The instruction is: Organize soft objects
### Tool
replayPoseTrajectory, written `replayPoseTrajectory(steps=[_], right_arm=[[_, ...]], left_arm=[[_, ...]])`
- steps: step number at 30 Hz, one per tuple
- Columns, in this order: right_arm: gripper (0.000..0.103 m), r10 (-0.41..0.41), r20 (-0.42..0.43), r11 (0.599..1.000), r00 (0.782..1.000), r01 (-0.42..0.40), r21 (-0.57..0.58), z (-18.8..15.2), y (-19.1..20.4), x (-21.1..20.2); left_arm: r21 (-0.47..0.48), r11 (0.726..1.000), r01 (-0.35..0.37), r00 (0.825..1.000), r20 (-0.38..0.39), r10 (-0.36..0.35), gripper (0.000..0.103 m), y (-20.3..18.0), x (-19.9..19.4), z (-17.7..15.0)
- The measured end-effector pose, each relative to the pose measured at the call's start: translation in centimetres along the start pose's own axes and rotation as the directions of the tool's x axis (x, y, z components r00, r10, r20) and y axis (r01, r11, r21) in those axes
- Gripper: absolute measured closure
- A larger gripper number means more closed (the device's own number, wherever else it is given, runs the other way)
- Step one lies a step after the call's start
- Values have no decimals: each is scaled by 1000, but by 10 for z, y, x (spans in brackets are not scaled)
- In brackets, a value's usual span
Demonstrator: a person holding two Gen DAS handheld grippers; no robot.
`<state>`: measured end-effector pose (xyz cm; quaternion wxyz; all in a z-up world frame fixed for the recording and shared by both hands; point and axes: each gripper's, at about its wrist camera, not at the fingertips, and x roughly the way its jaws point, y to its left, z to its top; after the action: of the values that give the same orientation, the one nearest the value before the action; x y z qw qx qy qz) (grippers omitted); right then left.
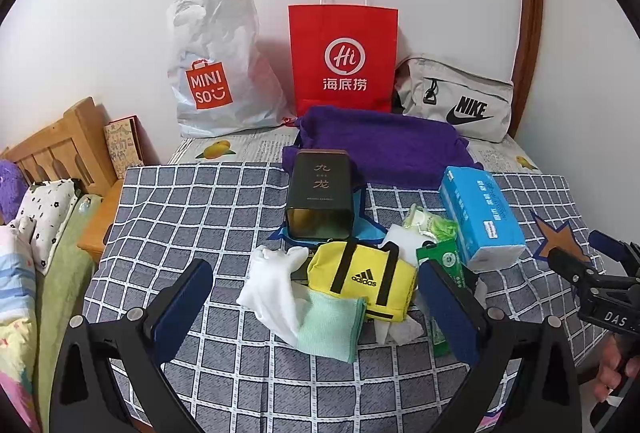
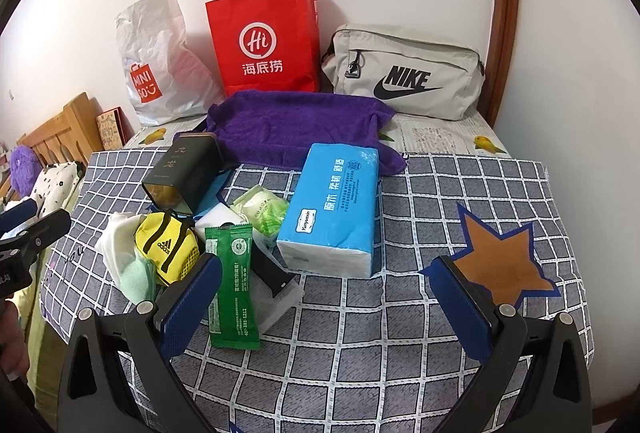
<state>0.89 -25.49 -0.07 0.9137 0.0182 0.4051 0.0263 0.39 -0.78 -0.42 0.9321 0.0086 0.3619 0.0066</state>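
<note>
A heap of small things lies on the checked cloth (image 1: 208, 201). It holds a yellow Adidas pouch (image 1: 362, 279), a white glove (image 1: 268, 285), a mint-green cloth (image 1: 332, 329), a green wipes packet (image 2: 232, 281), a pale green packet (image 2: 262, 211) and a blue tissue pack (image 2: 334, 209). Behind them a purple towel (image 1: 380, 149) is spread out. My left gripper (image 1: 314, 265) is open just above the glove and pouch, touching nothing. My right gripper (image 2: 326, 260) is open in front of the tissue pack, its left finger (image 2: 192, 297) beside the wipes packet.
A black tin (image 1: 320, 193) lies on its side in the heap. Against the wall stand a Miniso plastic bag (image 1: 216, 73), a red paper bag (image 1: 344, 57) and a grey Nike bag (image 1: 456, 101). A wooden headboard (image 1: 60, 149) and pillows are at the left.
</note>
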Motion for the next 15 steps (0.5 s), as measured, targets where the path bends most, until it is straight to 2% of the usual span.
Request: replayPoseTrajectory(steps=[10, 15], right_arm=[[0, 10, -13, 1000, 1000, -10, -11, -3, -1, 18], [0, 31, -50, 999, 998, -31, -8, -8, 1, 39]], left_arm=[[-18, 998, -55, 996, -72, 54, 0, 25, 42, -14], [33, 999, -28, 994, -108, 31, 0, 19, 67, -33]])
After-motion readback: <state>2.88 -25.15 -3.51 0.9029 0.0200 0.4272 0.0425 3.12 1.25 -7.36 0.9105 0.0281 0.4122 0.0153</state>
